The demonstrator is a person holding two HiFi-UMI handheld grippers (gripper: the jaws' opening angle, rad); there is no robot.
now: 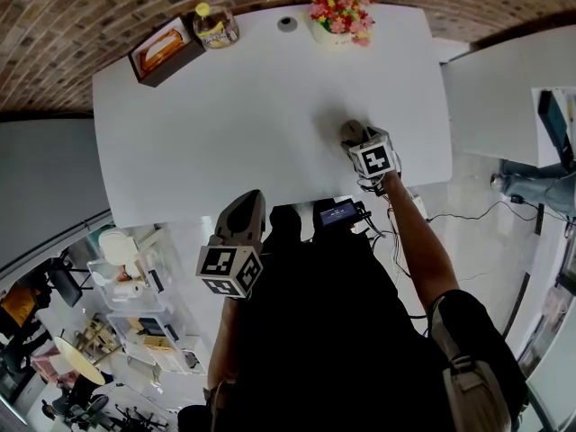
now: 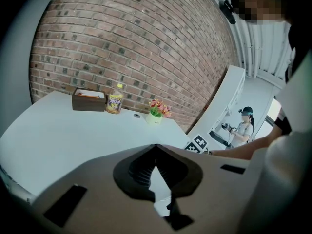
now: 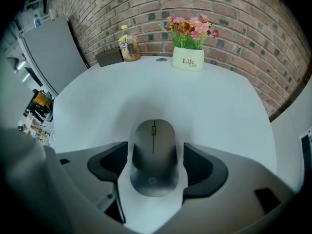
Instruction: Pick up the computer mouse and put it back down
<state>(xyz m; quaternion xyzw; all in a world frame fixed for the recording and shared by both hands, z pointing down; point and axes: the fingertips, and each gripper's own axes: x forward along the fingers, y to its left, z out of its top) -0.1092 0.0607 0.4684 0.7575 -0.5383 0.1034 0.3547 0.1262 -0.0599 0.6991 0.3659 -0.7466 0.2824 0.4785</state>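
A grey computer mouse [image 3: 153,155] lies flat on the white table [image 3: 97,101], near its right front part. My right gripper [image 3: 155,162] points steeply down over it, one dark pad on each side of the mouse. Thin strips of white table show between the pads and the mouse's sides, so the jaws stand open around it. From the head view only the front of the mouse [image 1: 350,130] peeks out beyond the right gripper [image 1: 354,139]. My left gripper [image 1: 245,207] hangs shut and empty at the table's front edge, its tips [image 2: 156,147] meeting.
Along the far edge stand a white pot of pink flowers [image 1: 337,16], a yellow-labelled bottle [image 1: 214,25], a dark wooden box [image 1: 165,50] and a small round disc [image 1: 287,23]. Behind is a brick wall. A second white table [image 1: 504,97] stands right.
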